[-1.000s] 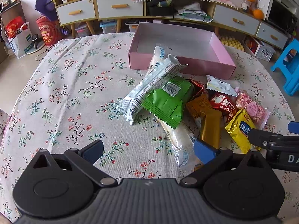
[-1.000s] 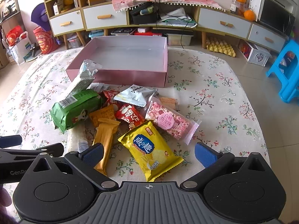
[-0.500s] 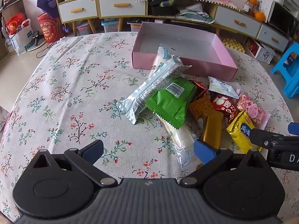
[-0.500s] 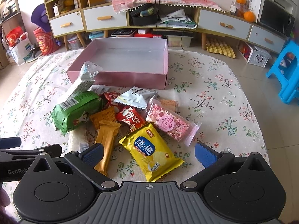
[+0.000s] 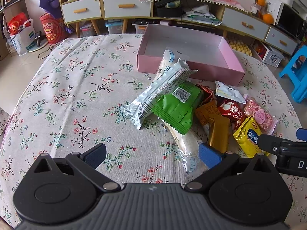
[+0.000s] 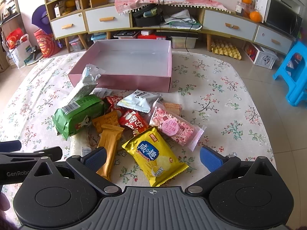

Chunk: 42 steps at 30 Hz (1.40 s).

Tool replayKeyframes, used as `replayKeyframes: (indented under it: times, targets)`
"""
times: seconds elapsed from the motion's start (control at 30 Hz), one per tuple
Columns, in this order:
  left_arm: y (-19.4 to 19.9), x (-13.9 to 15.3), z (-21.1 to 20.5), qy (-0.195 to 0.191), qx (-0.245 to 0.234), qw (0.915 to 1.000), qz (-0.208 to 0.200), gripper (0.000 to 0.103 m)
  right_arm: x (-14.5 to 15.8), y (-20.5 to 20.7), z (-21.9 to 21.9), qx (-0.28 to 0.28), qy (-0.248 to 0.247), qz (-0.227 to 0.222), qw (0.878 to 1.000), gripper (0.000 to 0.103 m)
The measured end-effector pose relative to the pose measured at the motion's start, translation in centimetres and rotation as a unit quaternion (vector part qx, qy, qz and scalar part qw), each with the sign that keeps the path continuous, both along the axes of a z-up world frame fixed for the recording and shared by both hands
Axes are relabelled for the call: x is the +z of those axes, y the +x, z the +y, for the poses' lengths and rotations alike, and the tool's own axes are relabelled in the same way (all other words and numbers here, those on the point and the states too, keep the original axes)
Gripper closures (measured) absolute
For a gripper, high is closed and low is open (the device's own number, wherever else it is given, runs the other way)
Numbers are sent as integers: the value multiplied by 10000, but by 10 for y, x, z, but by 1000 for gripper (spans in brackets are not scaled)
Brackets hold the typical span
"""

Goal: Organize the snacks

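Both held low over the near edge of the worktop [image 6: 220, 99], jaws spread wide and gripping nothing: left gripper [image 5: 152, 153] near the white packet's end, right gripper [image 6: 152, 156] over the yellow chip bag [image 6: 155, 155]. Just beyond, heaped near the worktop's middle: gold bar [image 6: 109, 143], red packet [image 6: 134, 122], pink bar [image 6: 172, 127], green packet [image 5: 177, 105], long silver packet [image 5: 159, 92] leaning on the box wall. Farther back, toward the far edge, an open pink box [image 6: 122, 81], nothing inside.
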<state>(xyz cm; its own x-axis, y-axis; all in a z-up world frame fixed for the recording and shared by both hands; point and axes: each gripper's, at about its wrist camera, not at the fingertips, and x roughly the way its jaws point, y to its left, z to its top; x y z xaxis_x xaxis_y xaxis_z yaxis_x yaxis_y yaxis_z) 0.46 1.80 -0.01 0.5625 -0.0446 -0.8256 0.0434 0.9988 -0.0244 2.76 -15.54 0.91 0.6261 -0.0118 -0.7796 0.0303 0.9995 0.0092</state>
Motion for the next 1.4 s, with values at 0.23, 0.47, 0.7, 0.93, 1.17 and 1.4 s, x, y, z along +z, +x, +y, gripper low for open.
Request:
replayKeyframes:
  times: [0.23, 0.47, 0.7, 0.93, 1.17, 1.4]
  targets:
    - [-1, 1, -1, 18, -9, 10000, -16, 0, 2, -1, -3, -36, 21, -25, 10000, 0]
    - [-1, 1, -1, 21, -4, 10000, -23, 0, 2, 0, -3, -31, 14, -39, 10000, 0]
    - [0, 1, 0, 28, 0, 10000, -27, 0, 2, 0, -3, -40, 25, -16, 10000, 0]
    - [1, 1, 2, -28, 19, 10000, 0, 0, -1, 1, -4, -49, 26, 58, 10000, 0]
    - [2, 1, 4, -25, 55, 9999, -94, 0, -3, 3, -3, -24, -39, 131, 9999, 0]
    - [16, 4, 5, -42, -219, 9998, -10, 0, 0, 16, -4, 128, 243, 440, 9987, 0]
